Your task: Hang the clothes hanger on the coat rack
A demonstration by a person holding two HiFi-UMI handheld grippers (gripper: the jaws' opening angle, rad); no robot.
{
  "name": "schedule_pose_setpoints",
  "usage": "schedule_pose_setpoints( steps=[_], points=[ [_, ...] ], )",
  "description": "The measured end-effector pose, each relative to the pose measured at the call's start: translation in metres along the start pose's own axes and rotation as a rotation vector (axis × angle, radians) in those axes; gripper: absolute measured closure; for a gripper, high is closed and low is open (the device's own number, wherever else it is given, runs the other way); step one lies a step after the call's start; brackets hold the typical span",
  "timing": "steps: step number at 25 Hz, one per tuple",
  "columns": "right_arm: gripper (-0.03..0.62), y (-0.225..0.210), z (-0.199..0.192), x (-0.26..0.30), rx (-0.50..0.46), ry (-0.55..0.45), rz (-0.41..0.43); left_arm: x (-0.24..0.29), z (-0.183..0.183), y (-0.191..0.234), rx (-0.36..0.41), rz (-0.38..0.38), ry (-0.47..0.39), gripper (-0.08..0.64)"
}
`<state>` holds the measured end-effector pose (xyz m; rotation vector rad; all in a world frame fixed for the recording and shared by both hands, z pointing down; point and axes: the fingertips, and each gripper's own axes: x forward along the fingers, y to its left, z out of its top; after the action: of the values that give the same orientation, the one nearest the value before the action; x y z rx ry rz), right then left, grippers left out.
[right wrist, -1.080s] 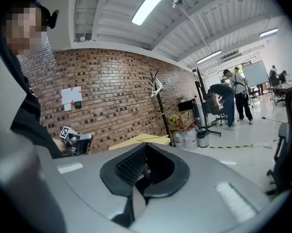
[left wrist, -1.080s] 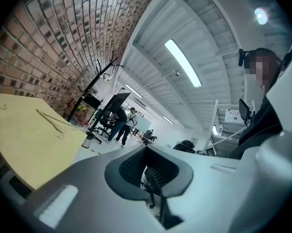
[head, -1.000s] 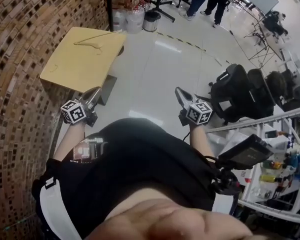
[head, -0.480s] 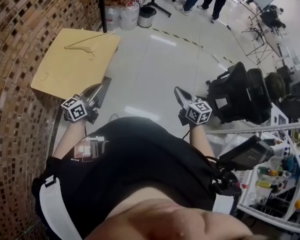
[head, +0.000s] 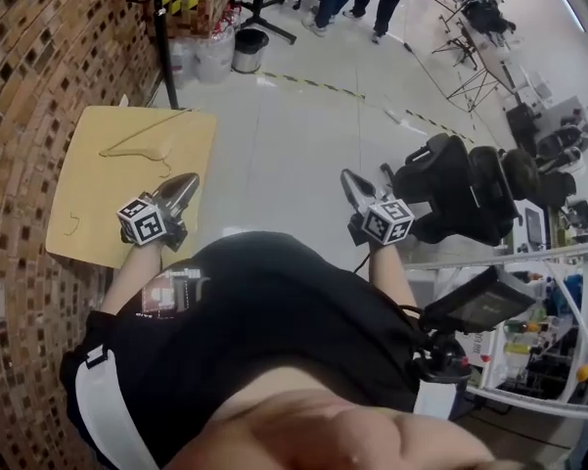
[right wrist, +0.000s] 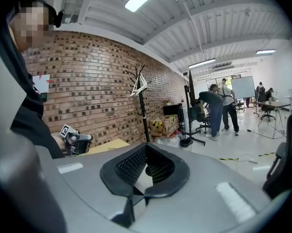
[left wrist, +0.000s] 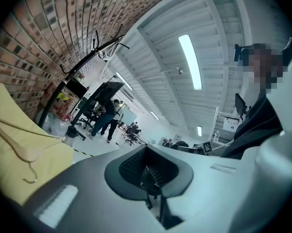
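Both forearms reach forward at mid-frame, left claw [head: 184, 189] and right claw [head: 352, 186] pinched closed on nothing, the clothes hanger [head: 142, 140] lying on the bench [head: 83, 218] at upper left.

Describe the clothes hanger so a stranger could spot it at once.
Against the brick wall stands a tan table. The hanger lies flat on its far end, near the black coat rack pole: pale, wide-armed, unlike the small lone hook at the near end.

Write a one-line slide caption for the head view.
Shut and empty, the left gripper and right gripper are held out near the yellow table bearing the hanger; coat rack beyond.
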<state>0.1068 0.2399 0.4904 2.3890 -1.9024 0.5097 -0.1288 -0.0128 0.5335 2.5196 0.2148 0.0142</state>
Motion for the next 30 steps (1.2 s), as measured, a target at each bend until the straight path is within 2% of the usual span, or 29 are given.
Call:
schedule_pose_setpoints(
  steps=[5,9,12,15,17,19,23,26,30],
  points=[
    [0.577,-0.002,0.010,0.046,-0.021,0.041,0.018,0.022,0.013,0.036,-0.001,-0.014,0.032,0.560],
    [0.577,-0.028,0.019,0.081,-0.014,0.052,0.039,0.037,0.015,0.060,-0.006,0.027,0.036,0.560],
    [0.577,-0.055,0.028,0.114,-0.004,0.052,0.100,0.050,0.018,0.076,-0.007,0.100,0.030,0.560],
    [0.577,-0.086,0.038,0.151,-0.006,0.054,0.198,0.066,0.021,0.091,0.029,0.184,0.011,0.560],
    [0.577,-0.112,0.044,0.178,-0.033,0.065,0.256,0.083,0.027,0.104,0.053,0.251,-0.006,0.560],
    [0.577,-0.137,0.053,0.200,-0.061,0.087,0.304,0.103,0.033,0.114,0.045,0.321,-0.033,0.560],
    [0.577,-0.176,0.082,0.238,-0.107,0.098,0.435,0.138,0.041,0.112,0.062,0.436,-0.065,0.560],
    [0.577,-0.198,0.092,0.268,-0.097,0.106,0.514,0.159,0.040,0.106,0.086,0.525,-0.049,0.560],
    [0.577,-0.197,0.081,0.289,-0.069,0.123,0.597,0.161,0.026,0.102,0.127,0.601,0.022,0.560]
  ],
)
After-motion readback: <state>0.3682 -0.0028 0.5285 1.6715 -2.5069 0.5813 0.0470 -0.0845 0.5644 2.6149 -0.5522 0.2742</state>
